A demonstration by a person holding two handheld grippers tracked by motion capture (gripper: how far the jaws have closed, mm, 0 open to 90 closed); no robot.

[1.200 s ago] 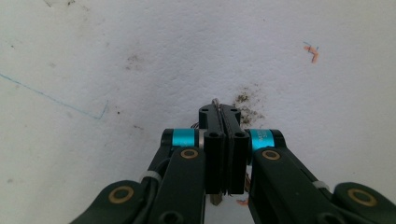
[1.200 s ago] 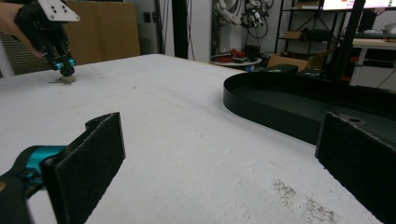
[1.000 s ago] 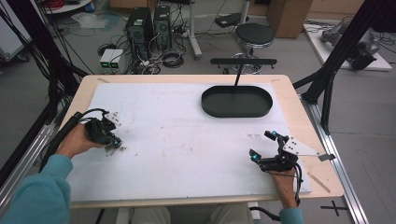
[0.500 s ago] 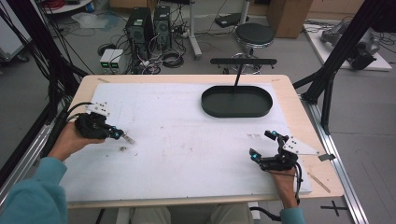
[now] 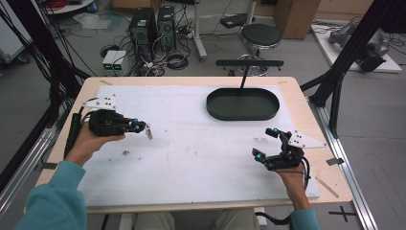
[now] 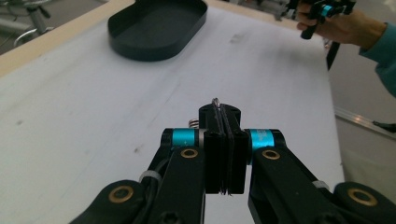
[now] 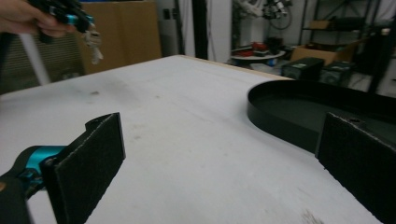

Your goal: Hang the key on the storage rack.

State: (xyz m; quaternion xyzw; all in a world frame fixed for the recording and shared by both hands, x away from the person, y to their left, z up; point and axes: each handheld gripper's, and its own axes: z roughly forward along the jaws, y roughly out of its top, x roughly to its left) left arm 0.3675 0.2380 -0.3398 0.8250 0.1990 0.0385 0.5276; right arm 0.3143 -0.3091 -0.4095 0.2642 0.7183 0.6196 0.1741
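Open white mat [image 5: 191,148] between both hands, black tray [image 5: 243,104] blocking far right

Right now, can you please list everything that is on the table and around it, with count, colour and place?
keys: small bunch, silver, hanging from the left jaws above the table's left part
tray: one, black, oval, far right of centre
table: one, white top, wooden edge
stool: one, black, on the floor behind
computer towers: two, black, floor behind
left hand-held gripper: black, shut on keys
right hand-held gripper: black, open, near right
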